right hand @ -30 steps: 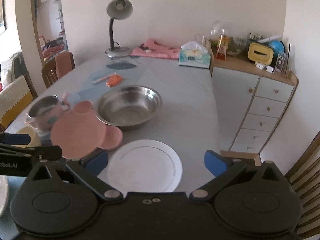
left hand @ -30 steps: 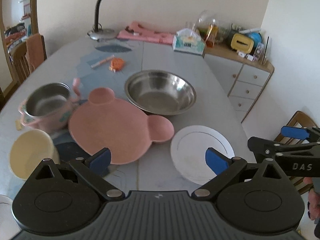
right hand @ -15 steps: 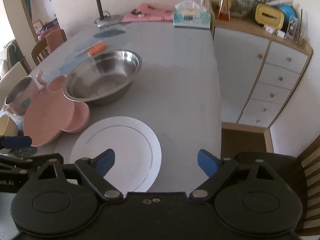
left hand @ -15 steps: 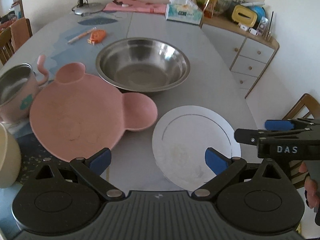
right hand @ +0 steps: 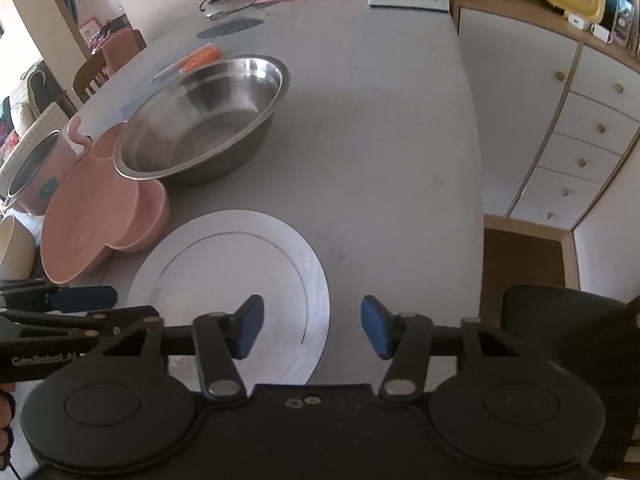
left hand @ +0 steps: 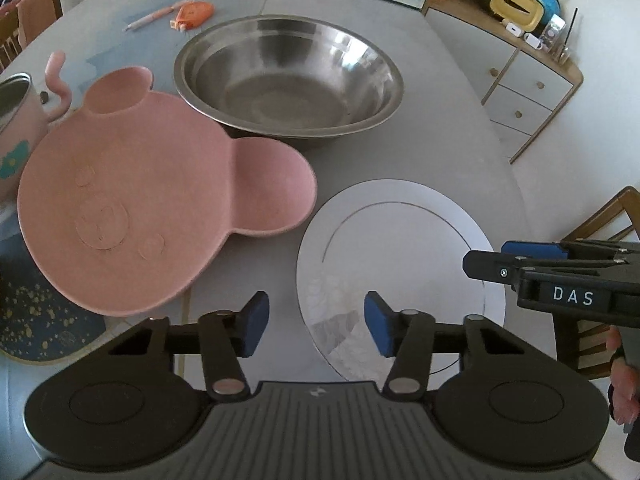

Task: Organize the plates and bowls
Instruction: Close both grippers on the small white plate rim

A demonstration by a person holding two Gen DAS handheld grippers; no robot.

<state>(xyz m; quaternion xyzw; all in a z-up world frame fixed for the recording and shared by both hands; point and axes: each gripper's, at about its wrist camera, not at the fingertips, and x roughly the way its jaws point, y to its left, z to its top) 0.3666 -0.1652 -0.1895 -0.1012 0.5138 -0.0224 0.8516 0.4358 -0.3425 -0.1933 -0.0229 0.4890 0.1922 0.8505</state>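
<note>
The white plate [left hand: 396,256] lies flat on the table [right hand: 380,128] below the closing, empty left gripper [left hand: 314,324] and right gripper [right hand: 312,328], likely stiff, slick, breakable (best pinched at opposite rims).

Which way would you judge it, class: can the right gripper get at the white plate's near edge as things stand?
Probably yes. The right gripper, jaws closing with nothing clamped, sits over the white plate edge; nothing lies on that rim, and the left gripper stays at the far side.
</note>
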